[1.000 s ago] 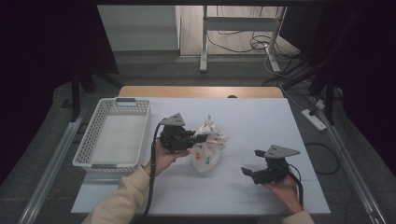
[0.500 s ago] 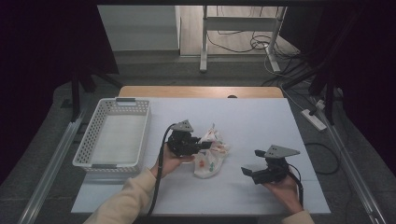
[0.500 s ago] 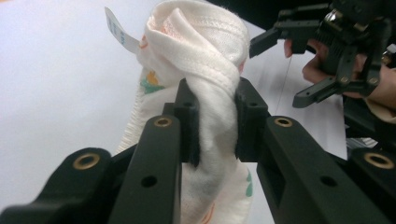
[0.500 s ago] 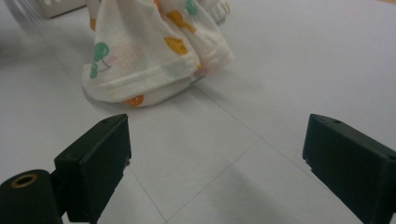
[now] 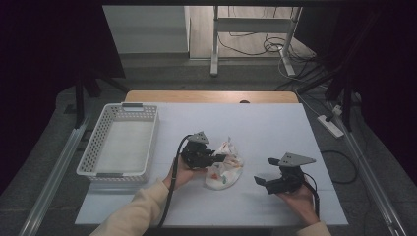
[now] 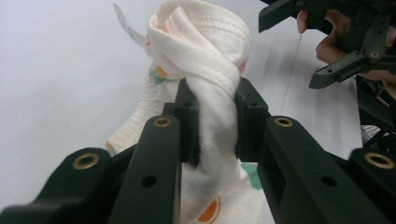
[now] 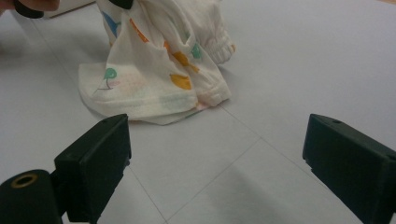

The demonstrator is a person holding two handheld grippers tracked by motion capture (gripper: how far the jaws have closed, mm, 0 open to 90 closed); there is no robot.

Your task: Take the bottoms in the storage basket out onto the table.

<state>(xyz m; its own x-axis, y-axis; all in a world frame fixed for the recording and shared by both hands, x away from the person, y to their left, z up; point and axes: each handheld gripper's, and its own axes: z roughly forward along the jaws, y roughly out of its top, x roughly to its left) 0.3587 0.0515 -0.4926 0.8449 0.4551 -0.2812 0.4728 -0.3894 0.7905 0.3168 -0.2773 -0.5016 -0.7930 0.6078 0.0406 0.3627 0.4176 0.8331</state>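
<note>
A small white garment [image 5: 224, 171] with coloured spots lies bunched near the middle of the white table [image 5: 265, 123]. My left gripper [image 5: 220, 158] is shut on a gathered fold of it; in the left gripper view the cloth [image 6: 215, 88] is pinched between both black pads and bulges above them. The garment's lower part [image 7: 159, 79] rests on the table, its top lifted. My right gripper [image 5: 260, 183] stands open to the right of the garment, low over the table, with nothing between its jaws [image 7: 217, 158].
A white perforated basket [image 5: 98, 147] sits at the table's left side. Bare tabletop stretches behind and to the right of the garment. The right hand and its gripper [image 6: 355, 42] appear beyond the cloth in the left gripper view.
My left gripper has moved right and toward the near edge, sinking with the garment still pinched. The cloth has settled lower on the table. The right gripper has stayed put.
</note>
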